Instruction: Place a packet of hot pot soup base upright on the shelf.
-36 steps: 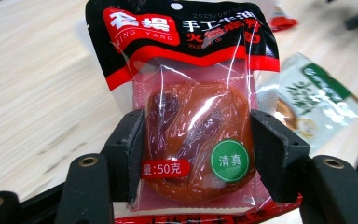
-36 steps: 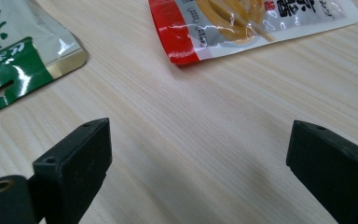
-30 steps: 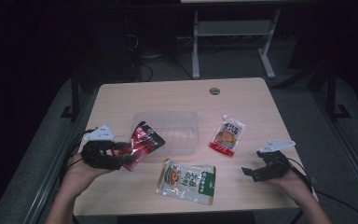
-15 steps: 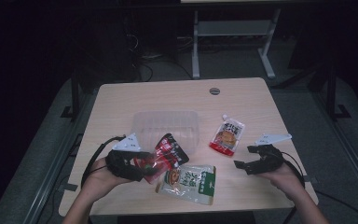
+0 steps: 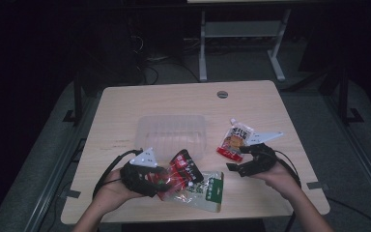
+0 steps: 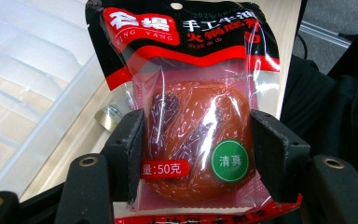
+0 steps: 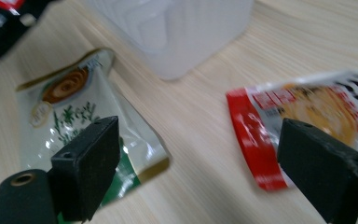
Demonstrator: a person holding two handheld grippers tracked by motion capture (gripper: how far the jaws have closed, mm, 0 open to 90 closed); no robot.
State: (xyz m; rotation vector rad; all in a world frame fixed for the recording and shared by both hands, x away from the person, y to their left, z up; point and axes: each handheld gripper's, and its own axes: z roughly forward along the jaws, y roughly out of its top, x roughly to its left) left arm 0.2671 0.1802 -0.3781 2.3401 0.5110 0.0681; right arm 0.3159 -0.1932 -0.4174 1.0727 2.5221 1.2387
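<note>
A red-and-black sauce packet with a clear window stands upright between my left gripper's jaws, which are shut on its lower half. In the high view this packet hangs over the near edge of a green-and-white packet lying flat on the table. My right gripper hovers just right of it, open, beside a red spout pouch. Its jaws have just been closing a little, with nothing between them. Below them lie the green packet and the pouch.
A clear plastic container sits at the table's middle, just beyond both grippers; its corner is close ahead of the right jaws. The wooden table has a round cable hole at the back. Dark floor surrounds it.
The left gripper carried the red packet rightward and nearer the front edge, over the green packet. The right gripper moved left and up, toward the spout pouch.
</note>
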